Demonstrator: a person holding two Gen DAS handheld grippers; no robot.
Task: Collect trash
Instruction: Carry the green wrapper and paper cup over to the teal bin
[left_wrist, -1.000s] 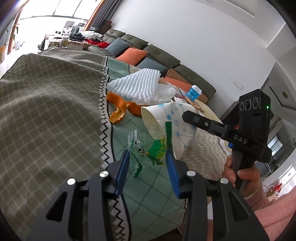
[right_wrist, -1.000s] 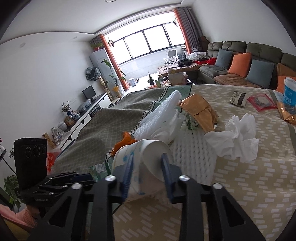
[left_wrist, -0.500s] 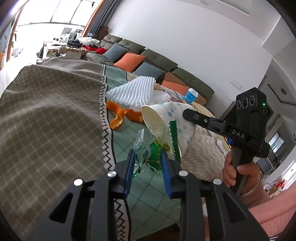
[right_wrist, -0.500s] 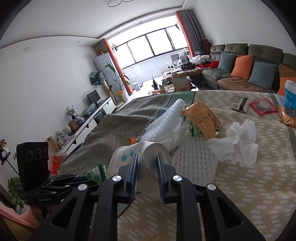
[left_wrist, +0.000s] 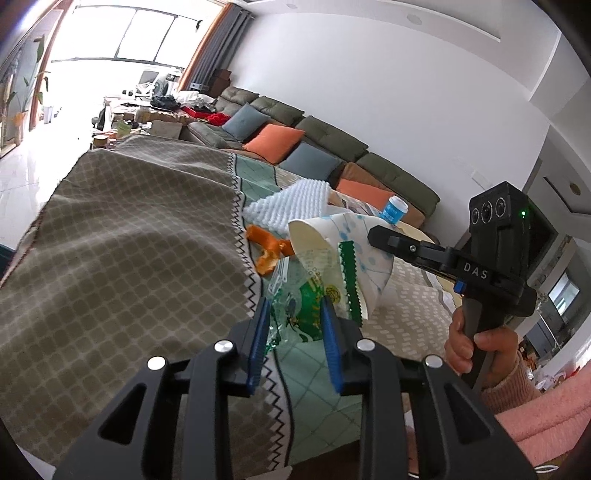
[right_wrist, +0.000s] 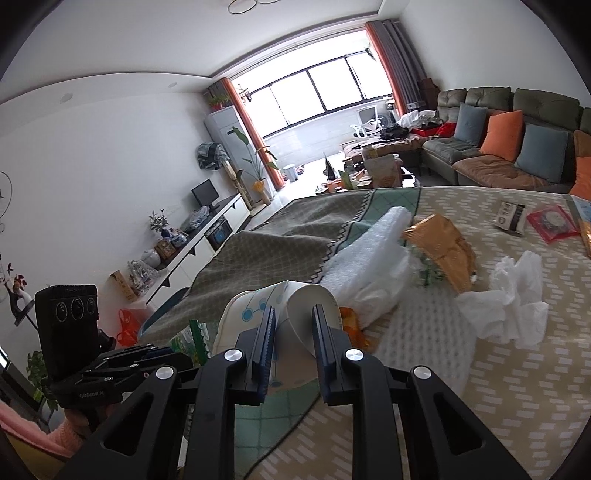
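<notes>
paper cup (right_wrist: 258, 314): lifted above tabletop (right_wrist: 498, 387), mouth tipped sideways, wall pinched in right gripper (right_wrist: 291, 325) | wrapper (left_wrist: 299, 310): green-and-clear plastic, clamped between narrowed pads of left gripper (left_wrist: 293, 314), just beside cup | nearby on tabletop: orange peel (left_wrist: 269, 247), white foam sheet (left_wrist: 291, 203), crumpled tissue (right_wrist: 513, 306)
</notes>
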